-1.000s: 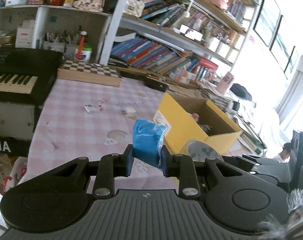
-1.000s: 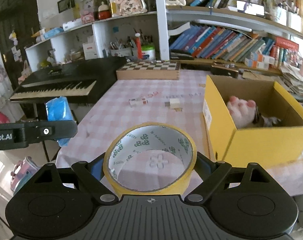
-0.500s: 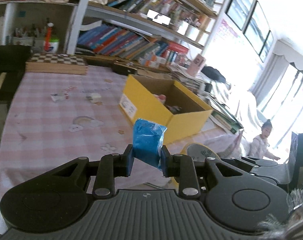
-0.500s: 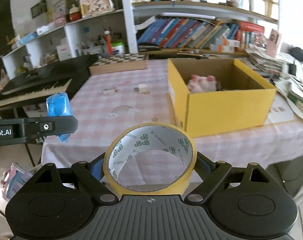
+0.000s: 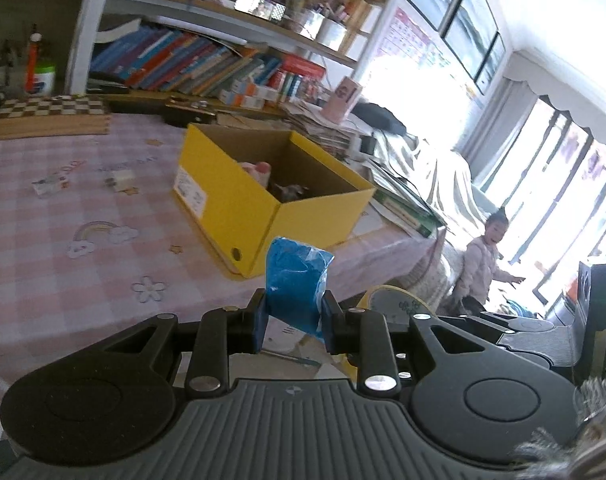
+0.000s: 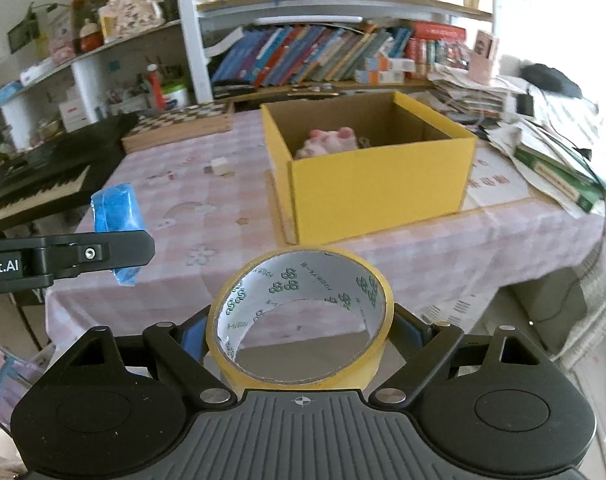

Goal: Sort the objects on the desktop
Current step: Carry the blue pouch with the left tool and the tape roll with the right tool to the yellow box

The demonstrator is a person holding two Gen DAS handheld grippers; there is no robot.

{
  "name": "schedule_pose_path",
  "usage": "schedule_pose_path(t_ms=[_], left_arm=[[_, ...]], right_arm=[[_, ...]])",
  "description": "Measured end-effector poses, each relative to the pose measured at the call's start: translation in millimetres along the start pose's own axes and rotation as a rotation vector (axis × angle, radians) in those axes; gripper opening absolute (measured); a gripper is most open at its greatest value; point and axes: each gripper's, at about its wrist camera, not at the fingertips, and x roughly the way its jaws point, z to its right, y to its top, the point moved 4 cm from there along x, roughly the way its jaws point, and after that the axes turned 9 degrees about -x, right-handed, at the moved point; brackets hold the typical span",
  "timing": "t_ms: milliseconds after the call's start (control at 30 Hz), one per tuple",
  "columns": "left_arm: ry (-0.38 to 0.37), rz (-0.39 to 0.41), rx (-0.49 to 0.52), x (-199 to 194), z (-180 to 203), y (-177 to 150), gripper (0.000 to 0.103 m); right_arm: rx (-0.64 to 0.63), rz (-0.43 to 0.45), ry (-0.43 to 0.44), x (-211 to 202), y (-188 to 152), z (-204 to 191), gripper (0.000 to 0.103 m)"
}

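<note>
My left gripper [image 5: 294, 316] is shut on a blue packet [image 5: 295, 280] and holds it in the air off the table's front edge. The packet also shows in the right wrist view [image 6: 119, 216], with the left gripper's finger [image 6: 87, 254] beside it. My right gripper [image 6: 299, 332] is shut on a yellow tape roll [image 6: 301, 316], held in front of the table. An open yellow box [image 6: 379, 184] stands on the pink checked tablecloth [image 6: 207, 216], with a pink plush toy [image 6: 331, 142] inside. The box also shows in the left wrist view [image 5: 263, 196].
A small white block [image 6: 221, 166] and a small packet [image 5: 49, 186] lie on the table left of the box. A chessboard box [image 6: 179, 128] sits at the back, a keyboard [image 6: 35, 184] on the left, paper stacks [image 6: 551, 160] on the right. A child [image 5: 485, 256] stands by the window.
Both grippers have swung to the right and pulled back from the table with their loads. The yellow box now sits nearer the centre of both views.
</note>
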Motion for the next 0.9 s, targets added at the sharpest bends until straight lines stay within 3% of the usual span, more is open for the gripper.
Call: schedule_pose_path(t_ms=[900], left_arm=[[-0.056,-0.046,0.040,88.6,67.5,22.0,0.024]], right_arm=[[0.062,-0.018,-0.062,19.1,16.0,102.3,0.090]])
